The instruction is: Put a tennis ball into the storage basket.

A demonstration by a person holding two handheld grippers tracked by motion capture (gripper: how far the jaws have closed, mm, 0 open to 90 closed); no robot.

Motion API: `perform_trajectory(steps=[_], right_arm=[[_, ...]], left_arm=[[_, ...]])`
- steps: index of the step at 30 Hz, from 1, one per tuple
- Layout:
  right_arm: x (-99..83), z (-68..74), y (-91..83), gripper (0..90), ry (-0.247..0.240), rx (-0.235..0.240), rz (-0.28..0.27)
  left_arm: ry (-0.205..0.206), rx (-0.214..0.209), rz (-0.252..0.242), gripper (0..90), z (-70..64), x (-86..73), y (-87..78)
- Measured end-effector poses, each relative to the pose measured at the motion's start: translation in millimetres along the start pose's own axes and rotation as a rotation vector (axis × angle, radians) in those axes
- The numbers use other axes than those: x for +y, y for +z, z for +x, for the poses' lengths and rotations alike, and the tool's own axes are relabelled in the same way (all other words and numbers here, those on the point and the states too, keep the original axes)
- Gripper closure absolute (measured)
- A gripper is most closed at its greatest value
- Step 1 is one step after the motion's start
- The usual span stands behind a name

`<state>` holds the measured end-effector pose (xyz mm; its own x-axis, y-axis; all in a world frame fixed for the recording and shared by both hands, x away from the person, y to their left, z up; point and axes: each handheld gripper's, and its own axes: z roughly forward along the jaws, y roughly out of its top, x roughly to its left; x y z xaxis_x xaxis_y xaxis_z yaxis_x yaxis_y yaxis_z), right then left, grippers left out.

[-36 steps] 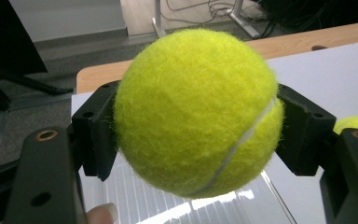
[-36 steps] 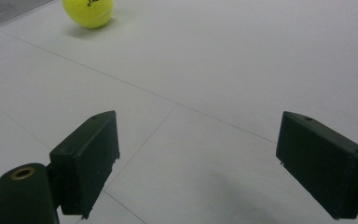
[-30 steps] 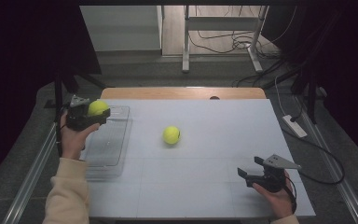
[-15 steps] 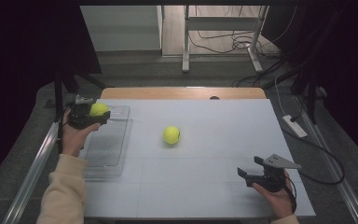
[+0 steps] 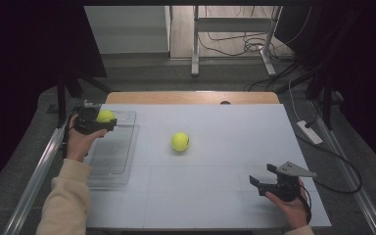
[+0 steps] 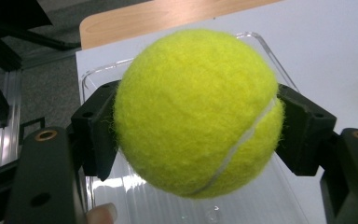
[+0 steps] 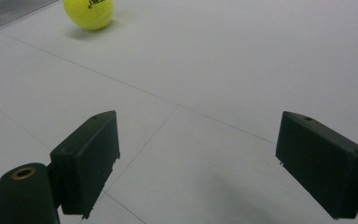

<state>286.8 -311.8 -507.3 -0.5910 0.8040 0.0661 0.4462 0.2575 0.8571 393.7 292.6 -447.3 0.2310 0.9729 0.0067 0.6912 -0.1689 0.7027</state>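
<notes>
**Held ball over the tray, second ball loose on the table**

While the left hand-held gripper [image 5: 99,122] hangs above the far end of the clear plastic tray [image 5: 108,166], its two black jaws pinch a yellow tennis ball [image 6: 198,112] from both sides. In the left gripper view the ball sits squarely between the jaw pads, its white seam curving down the right half, and the tray's transparent rim and ribbed floor [image 6: 242,200] show below and behind it. A fingertip of the person's left hand [image 5: 78,142] shows at the bottom edge of that view. The ball is off the tray floor, carried in the grip; from the high view it appears at the tray's far left corner, near the left edge of the table [image 5: 215,205].

A second tennis ball [image 5: 179,141] rests on the white table surface near the middle, well apart from both the tray and either gripper. In the right gripper view it lies at the top left [image 7: 89,12], black print on its felt.

The right hand-held gripper [image 5: 262,183] is low over the near right part of the table, held in the person's right hand [image 5: 289,205]. Its jaws are spread wide with nothing between them but bare table. A grey three-cornered plate [image 5: 295,169] sits on top of it.
</notes>
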Motion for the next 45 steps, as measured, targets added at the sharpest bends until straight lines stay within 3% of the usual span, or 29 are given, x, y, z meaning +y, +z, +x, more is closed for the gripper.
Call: perform_trajectory(steps=[30, 45], right_arm=[[-0.5, 0.5, 1.4, 13.4, 0.002, 0.004, 0.004], [-0.7, 0.5, 1.7, 13.4, 0.0, 0.005, 0.007]], left_arm=[[0.025, 0.008, 0.165, 26.9, 1.3, -4.7, 32.3], [0.016, 0.02, 0.145, 26.4, 4.1, -4.1, 31.5]])
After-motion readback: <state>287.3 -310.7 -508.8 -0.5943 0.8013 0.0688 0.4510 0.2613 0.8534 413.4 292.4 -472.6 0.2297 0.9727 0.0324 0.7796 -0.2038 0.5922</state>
